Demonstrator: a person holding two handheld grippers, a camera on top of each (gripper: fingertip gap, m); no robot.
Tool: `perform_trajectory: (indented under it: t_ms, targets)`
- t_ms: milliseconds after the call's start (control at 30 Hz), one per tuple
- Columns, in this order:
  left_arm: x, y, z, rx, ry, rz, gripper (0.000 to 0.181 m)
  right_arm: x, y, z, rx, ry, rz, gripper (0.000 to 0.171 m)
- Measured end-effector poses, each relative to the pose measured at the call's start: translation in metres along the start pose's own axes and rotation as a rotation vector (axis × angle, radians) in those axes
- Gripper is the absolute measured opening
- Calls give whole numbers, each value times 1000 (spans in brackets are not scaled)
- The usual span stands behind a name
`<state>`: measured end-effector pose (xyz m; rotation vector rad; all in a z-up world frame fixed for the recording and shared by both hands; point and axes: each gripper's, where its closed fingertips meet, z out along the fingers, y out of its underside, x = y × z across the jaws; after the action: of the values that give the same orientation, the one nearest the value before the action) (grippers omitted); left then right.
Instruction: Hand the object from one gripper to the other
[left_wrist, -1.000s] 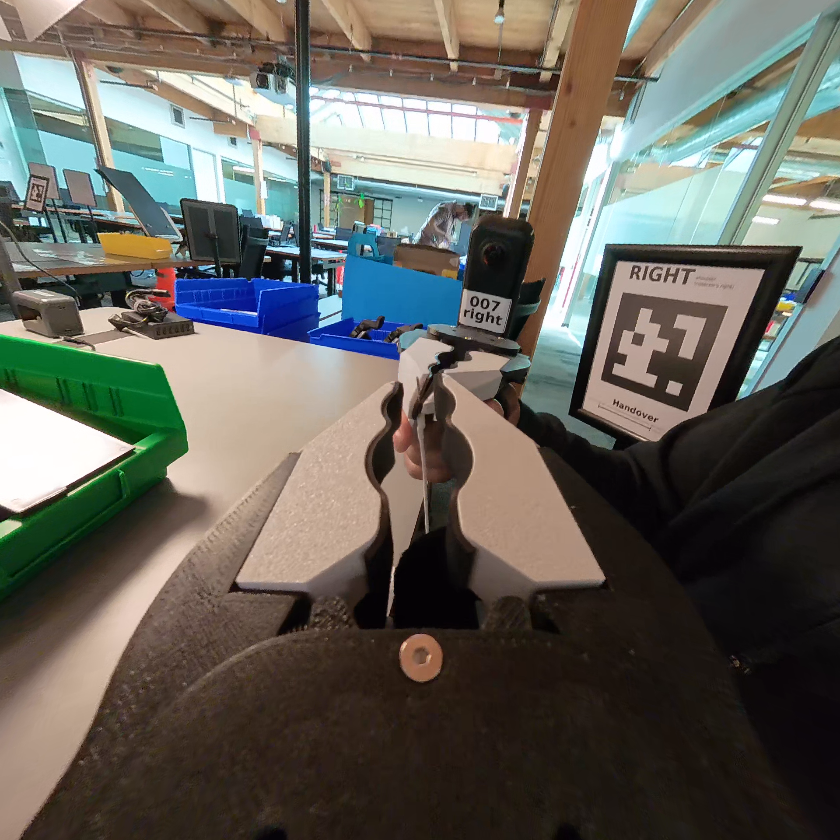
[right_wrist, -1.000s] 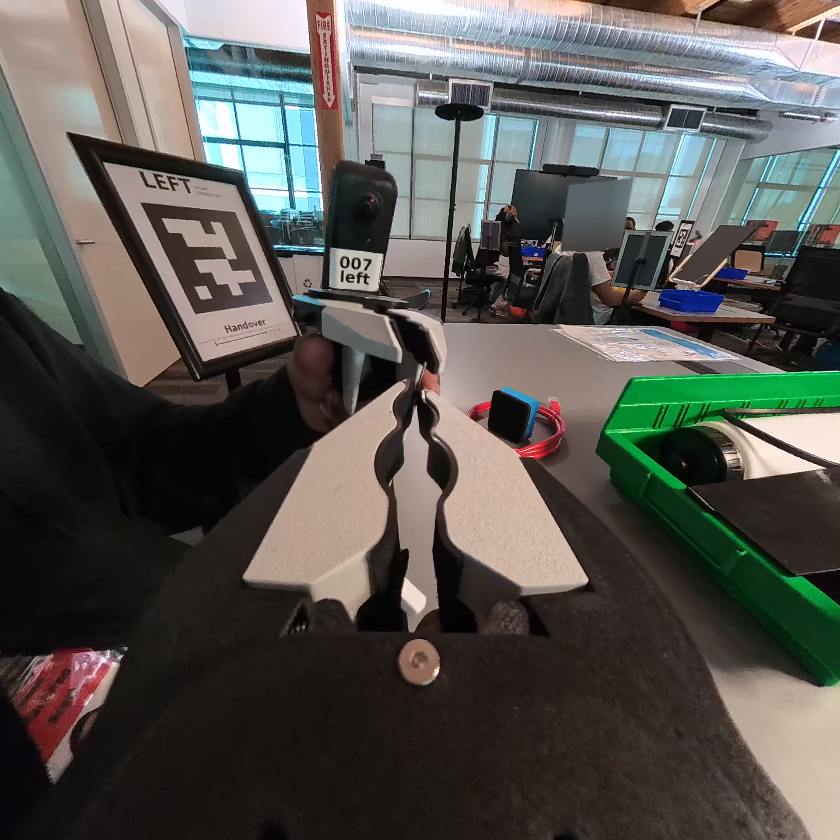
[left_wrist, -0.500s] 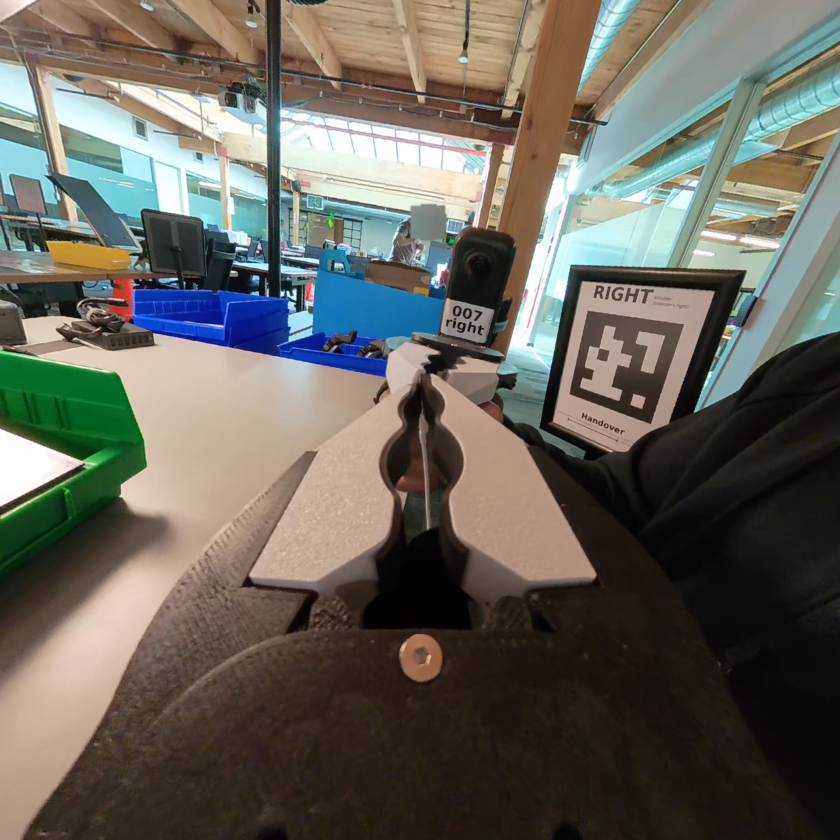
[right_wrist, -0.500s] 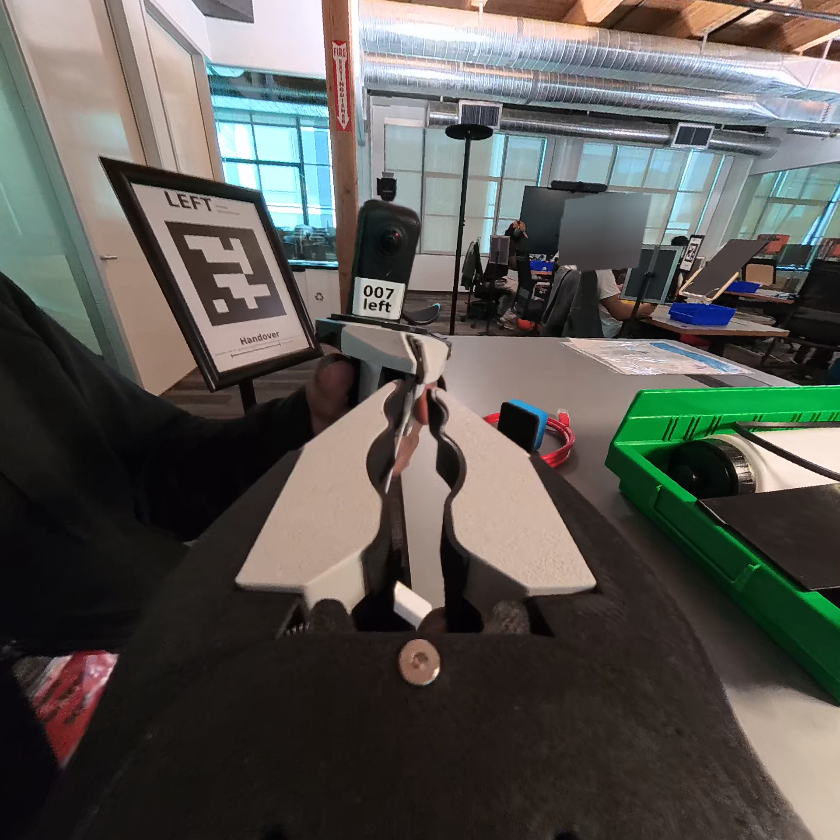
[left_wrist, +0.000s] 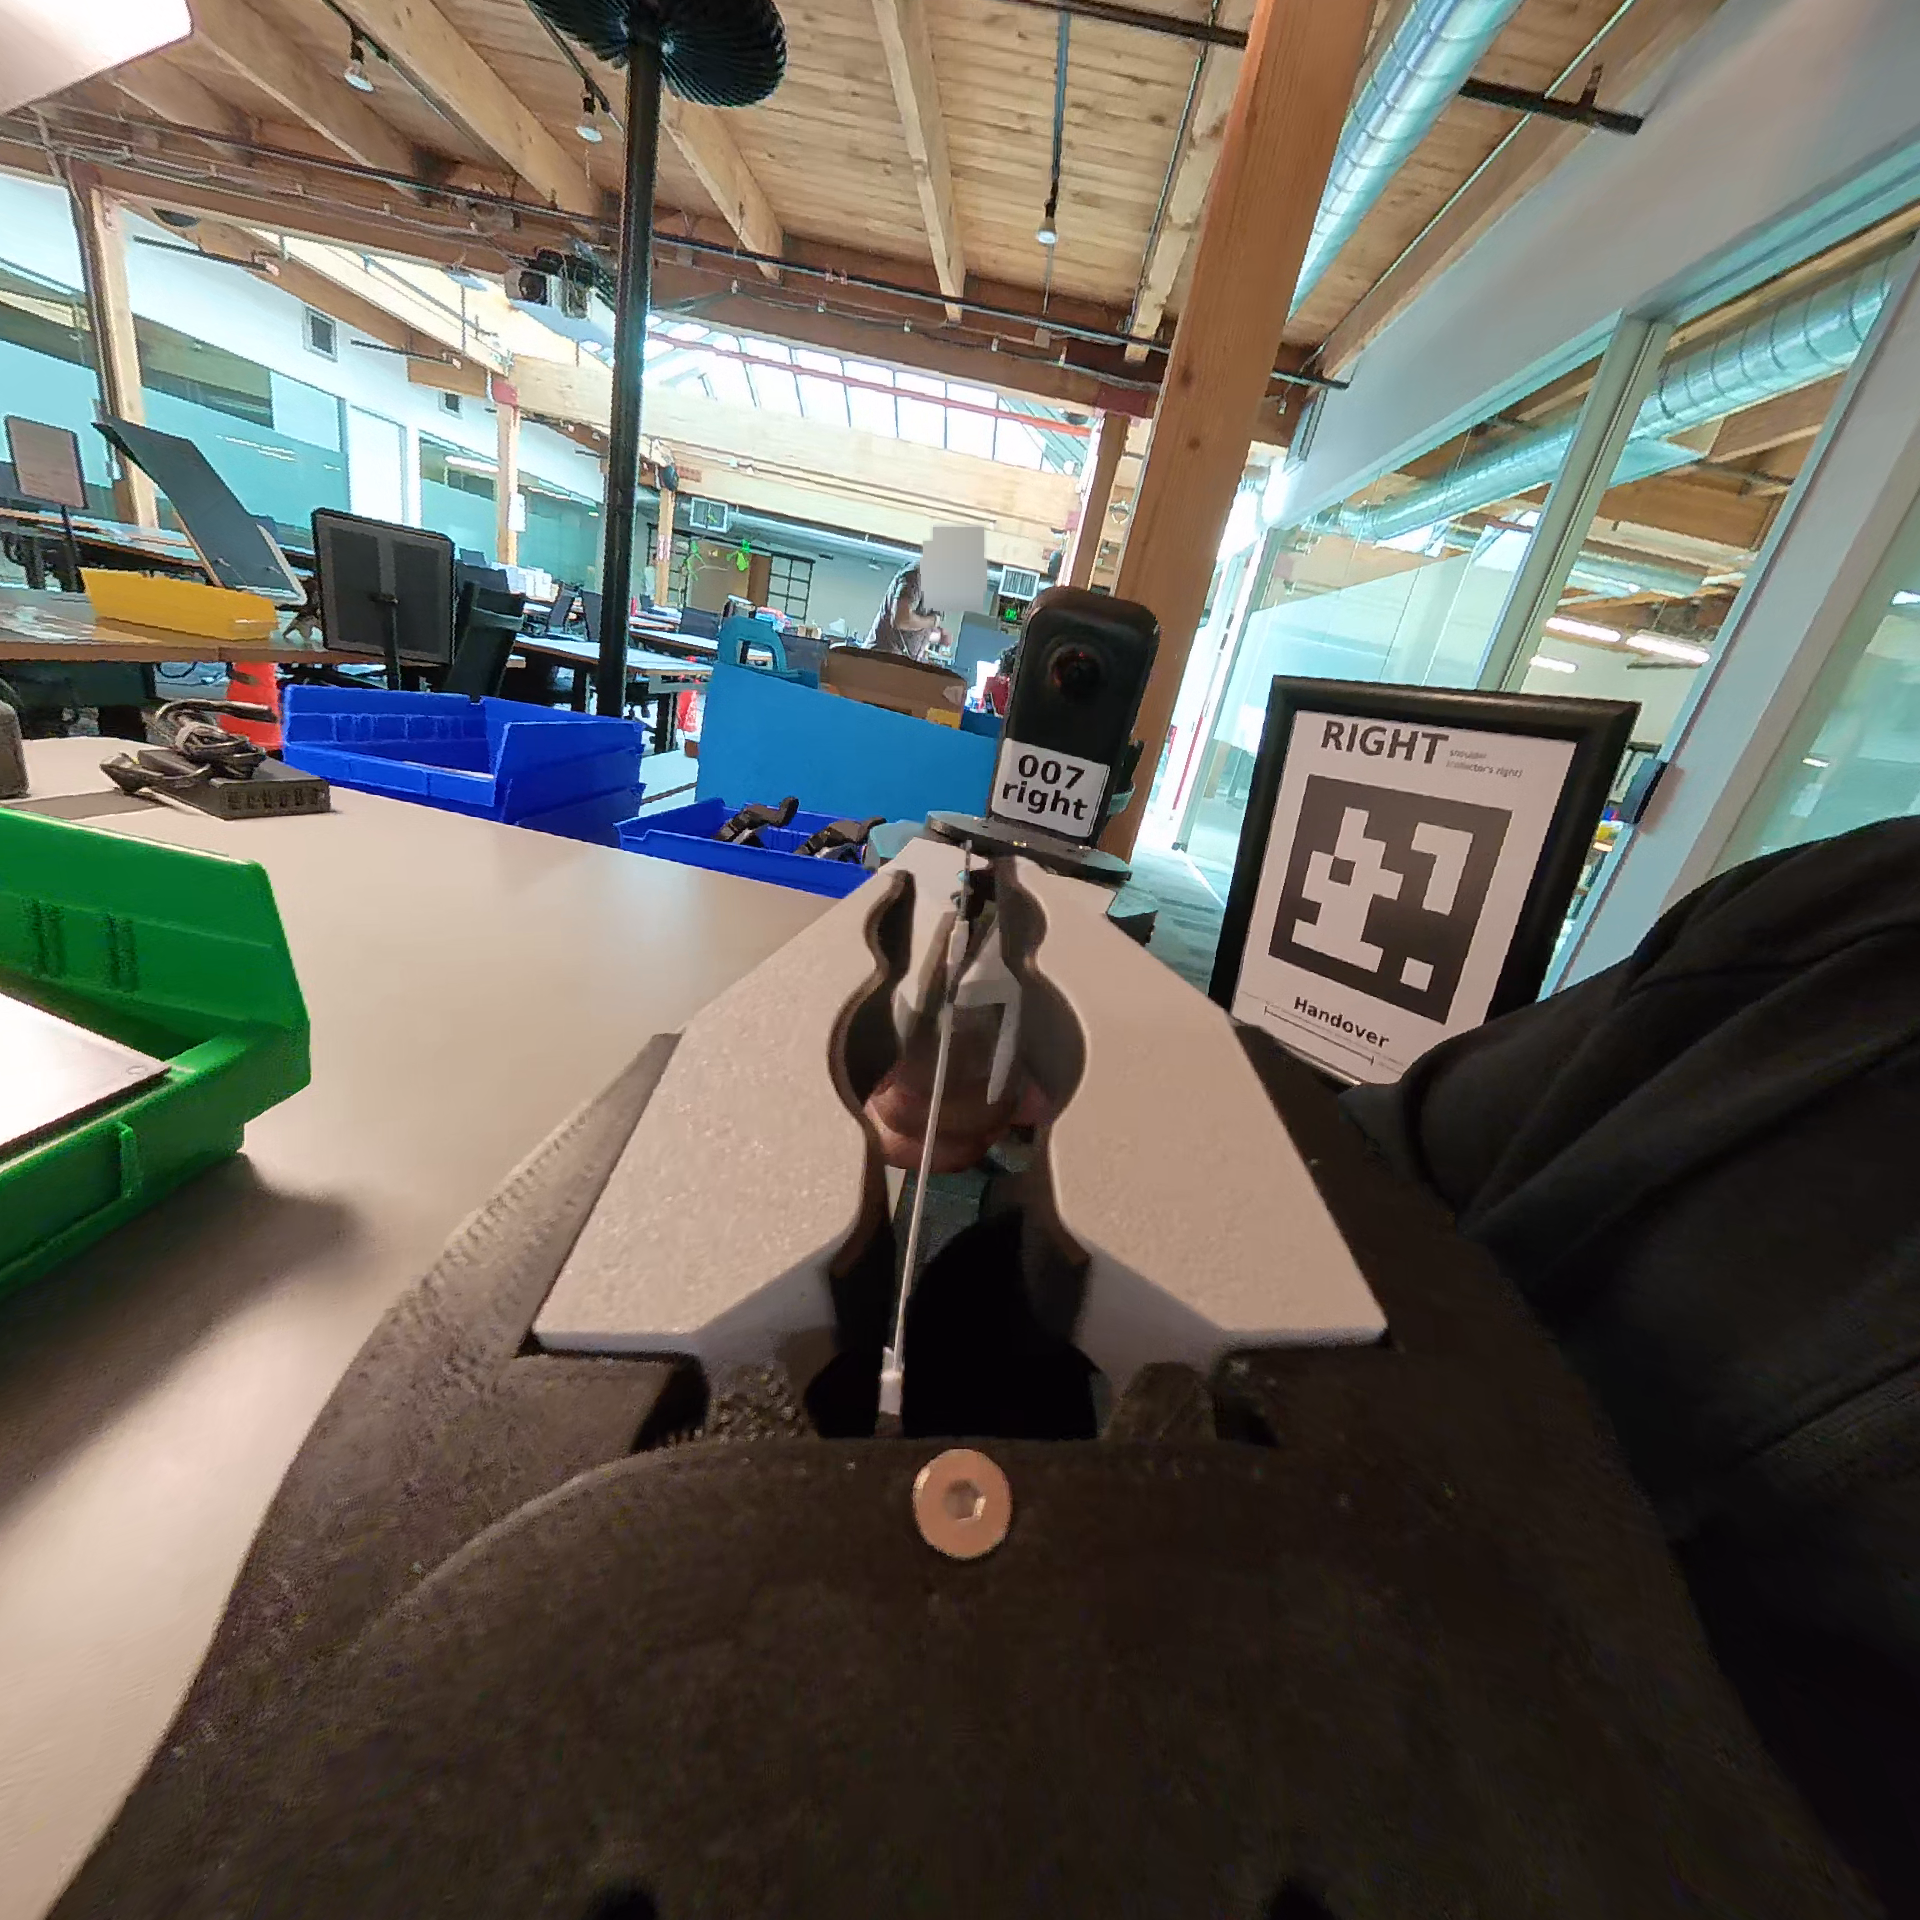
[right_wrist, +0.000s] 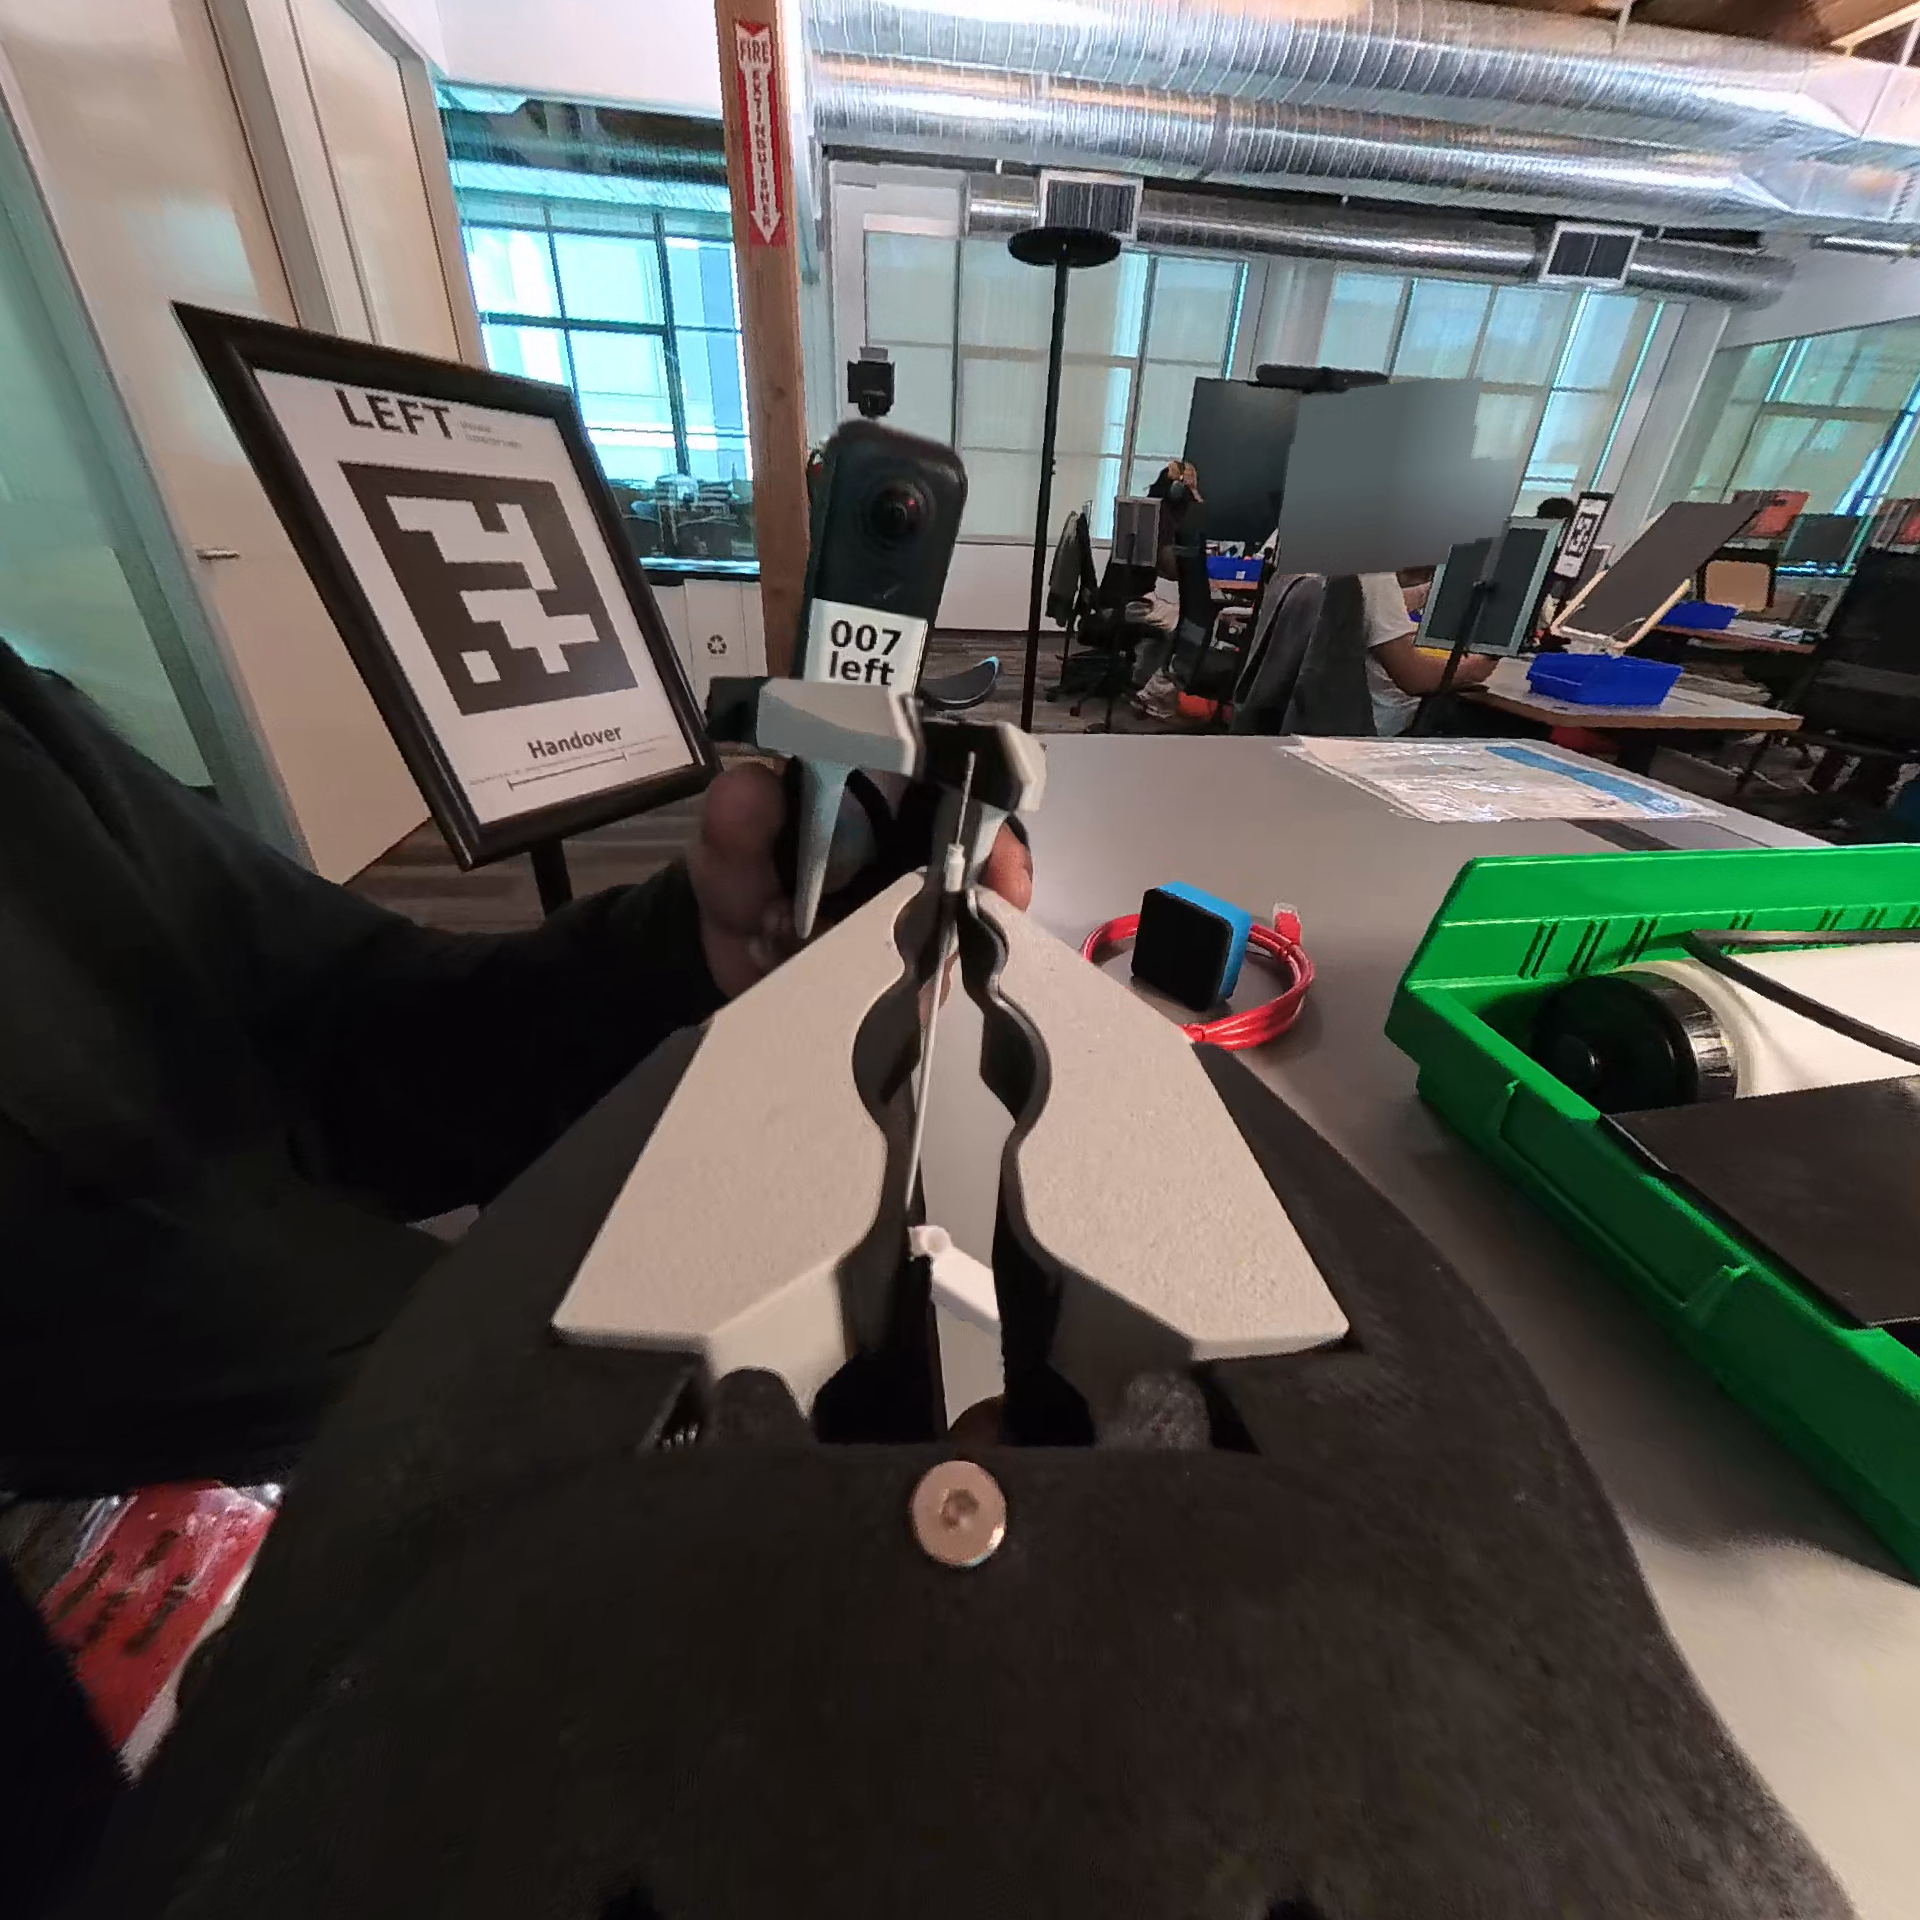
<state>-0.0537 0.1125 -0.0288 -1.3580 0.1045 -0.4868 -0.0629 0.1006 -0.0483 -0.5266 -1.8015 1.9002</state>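
Both grippers, left gripper (left_wrist: 961, 883) and right gripper (right_wrist: 951, 894), pinch one thin white stick (right_wrist: 928, 1060) tip-to-tip, green bin (right_wrist: 1558, 1091) well aside.

I see lettering on a white camera label (left_wrist: 1044, 795), another camera label (right_wrist: 862, 649), two framed marker signs (left_wrist: 1392, 894) (right_wrist: 488, 592), a red post sign (right_wrist: 758, 156) and a printed sheet (right_wrist: 1486, 779) on the worktop (right_wrist: 1195, 821).

A bin (right_wrist: 1475, 997) sits at the right of the right wrist view, on the table (right_wrist: 1226, 821); a coiled cable (right_wrist: 1262, 1003) lies left of it, centre frame.
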Motion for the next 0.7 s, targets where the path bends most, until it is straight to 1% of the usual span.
perform_trajectory:
  t_ms: [100, 267, 567, 700]
  targets:
    - [-1, 5, -2, -24, 17, -11, 19, 3, -4, -2, 22, 15, 8, 3]
    - [-11, 30, -1, -157, -24, 13, 19, 10, -5, -4, 27, 48, 10, 3]
    - [-6, 46, 9, -217, 4, -5, 14, -2, 4, 1, -12, -25, 16, 3]
    - [-4, 48, 9, -231, 10, -10, 12, -1, 6, -1, -25, -24, 9, 3]
